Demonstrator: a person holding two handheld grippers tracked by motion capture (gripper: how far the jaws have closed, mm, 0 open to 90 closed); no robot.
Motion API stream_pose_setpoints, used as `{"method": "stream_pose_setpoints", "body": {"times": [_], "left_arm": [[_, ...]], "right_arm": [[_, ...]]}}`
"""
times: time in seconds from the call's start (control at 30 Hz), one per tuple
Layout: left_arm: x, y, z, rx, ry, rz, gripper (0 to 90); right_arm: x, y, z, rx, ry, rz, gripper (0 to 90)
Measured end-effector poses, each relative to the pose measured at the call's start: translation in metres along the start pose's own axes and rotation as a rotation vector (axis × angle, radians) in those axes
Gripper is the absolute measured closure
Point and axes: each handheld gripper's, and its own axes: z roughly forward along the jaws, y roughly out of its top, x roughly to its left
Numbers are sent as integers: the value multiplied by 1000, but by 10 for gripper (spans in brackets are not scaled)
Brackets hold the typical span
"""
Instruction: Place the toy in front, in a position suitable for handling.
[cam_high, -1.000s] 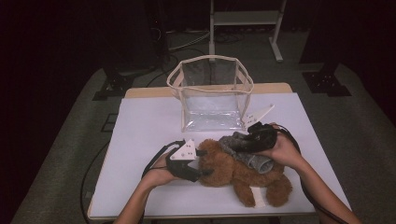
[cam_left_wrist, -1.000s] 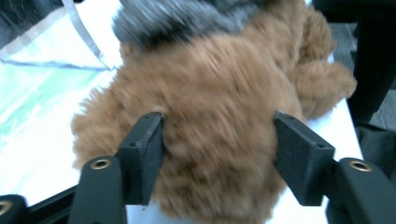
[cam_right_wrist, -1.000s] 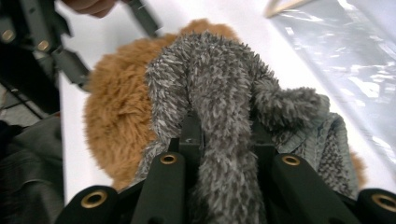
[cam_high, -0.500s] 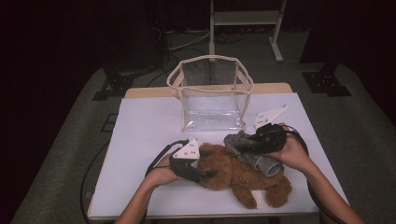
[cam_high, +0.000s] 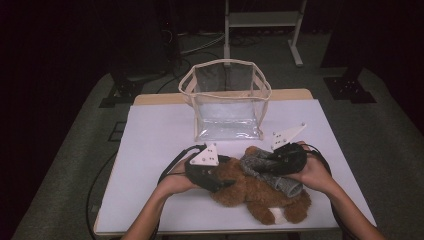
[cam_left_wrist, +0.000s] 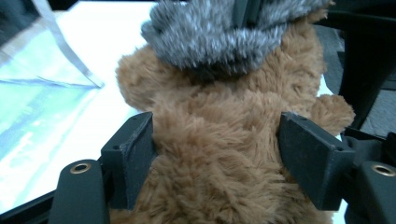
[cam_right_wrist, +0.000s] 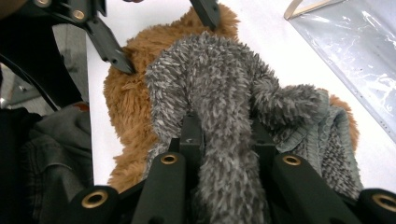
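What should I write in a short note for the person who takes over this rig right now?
Left gripper: its fingers stand on both sides of the brown teddy bear; they have just been opening, so I cannot tell if they grip.
Right gripper: shut on the grey fuzzy garment on the bear.
The bear lies on the white table, in front of the clear bag.
Done: garment partly on the bear.
Left: probably finish dressing it; whether it goes in the bag is unclear.
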Motion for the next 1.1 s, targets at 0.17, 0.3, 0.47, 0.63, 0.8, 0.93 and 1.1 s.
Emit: {"method": "stream_pose_setpoints", "body": {"times": [0.17,0.3,0.47,0.63,0.8,0.93,1.1], "left_arm": [[-2,-5,1,13,-27,-14,349],[-4,-5,0,18,-23,-9,350],[-3,1,-5,3,-8,10,261],[1,3,-4,25,-16,-22,239],[-5,-2,0,42,-44,-23,306],[-9,-2,-1,47,-41,-16,315],[-15,-3,-3,50,-37,10,314]], "right_arm": [[-9,4,-20,-61,-31,25,725],[-9,5,-23,-58,-26,39,724],[4,-5,-1,-6,7,25,726],[16,-14,-1,-38,14,15,730],[22,-12,-6,-28,17,-8,728],[11,-2,-22,-64,-21,6,718],[0,-4,-20,-45,-25,34,717]]}}
